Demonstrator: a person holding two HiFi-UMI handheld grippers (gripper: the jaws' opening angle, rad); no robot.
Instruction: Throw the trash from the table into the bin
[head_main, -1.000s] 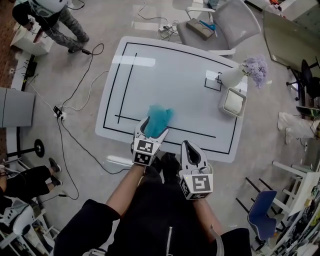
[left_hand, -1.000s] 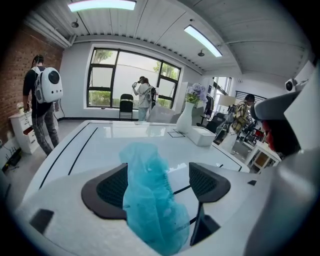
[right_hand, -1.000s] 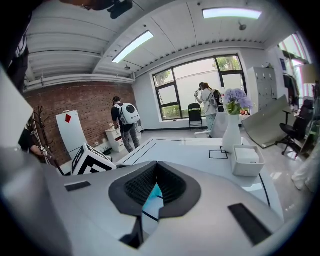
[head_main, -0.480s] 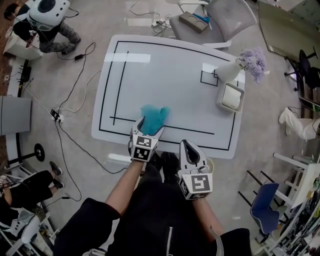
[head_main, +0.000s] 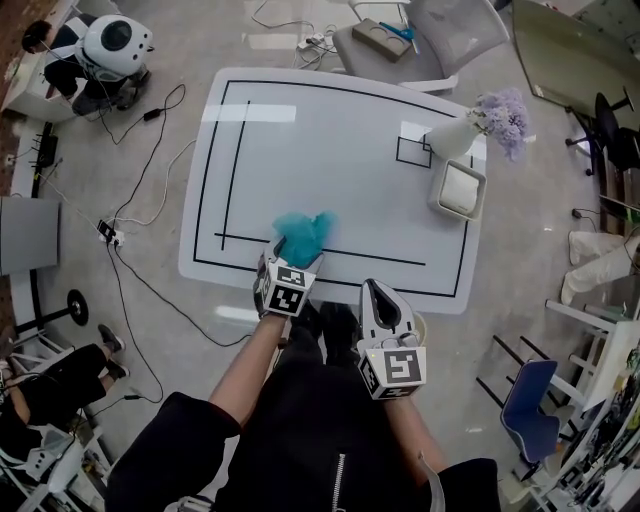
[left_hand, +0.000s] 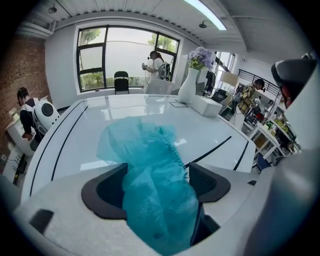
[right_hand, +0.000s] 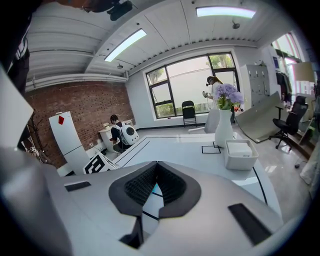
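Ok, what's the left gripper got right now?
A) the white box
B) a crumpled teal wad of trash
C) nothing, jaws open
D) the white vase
B: the left gripper is closed on the teal wad, while the vase and white box stand apart from it at the table's far right.

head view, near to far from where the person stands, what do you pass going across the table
right gripper → left gripper, shut on the teal wad → white box → vase → grey chair beyond the far edge
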